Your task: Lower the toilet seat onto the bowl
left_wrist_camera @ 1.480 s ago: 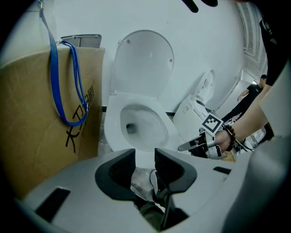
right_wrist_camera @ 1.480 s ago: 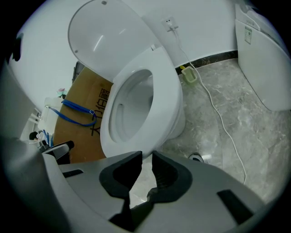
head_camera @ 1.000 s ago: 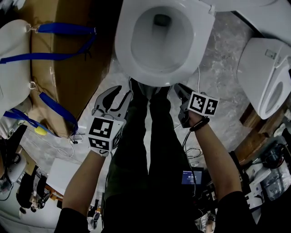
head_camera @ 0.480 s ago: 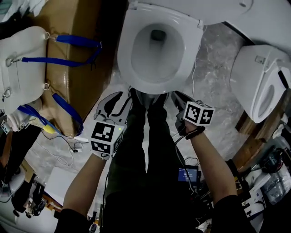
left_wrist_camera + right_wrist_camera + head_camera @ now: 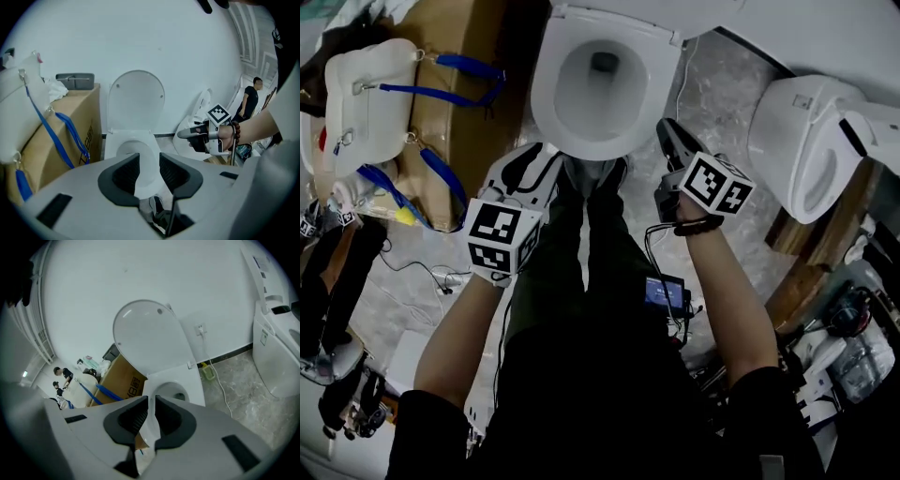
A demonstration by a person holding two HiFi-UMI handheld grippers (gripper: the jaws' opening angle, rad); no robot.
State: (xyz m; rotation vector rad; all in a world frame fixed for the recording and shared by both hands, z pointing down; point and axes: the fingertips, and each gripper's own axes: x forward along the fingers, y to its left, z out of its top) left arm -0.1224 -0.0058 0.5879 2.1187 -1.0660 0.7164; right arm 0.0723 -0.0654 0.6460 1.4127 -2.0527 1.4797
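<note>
1. Left tongs (image 5: 150,164): the jaws stand well apart, and I can see straight through the gap to the toilet bowl (image 5: 133,149) beyond. Nothing is held or touched.
2. Right tongs (image 5: 151,411): the jaws are parted by only a narrow slit. Nothing is gripped, and just the bowl's rim shows through.
3. From the head view, both forearms reach forward, one on each side of my dark trouser legs. The left tongs (image 5: 532,161) angle down toward the bowl's front-left rim, and the right tongs (image 5: 668,131) angle down near its front-right. Both are close to the bowl (image 5: 546,98) but clear of it.
4. The toilet seat (image 5: 136,101) is up. It shows as a solid white oval standing upright behind the bowl, against the wall, and is not down on the rim. The right gripper view shows it the same way, tilted across the frame (image 5: 147,341).
5. My count:
   - two tongs, each with one marker cube
   - two toilets, the one ahead of me and a second toilet (image 5: 797,141) off to the right
   - one cardboard box (image 5: 464,66) at the left, with a white strapped bundle (image 5: 366,94) beside it
</note>
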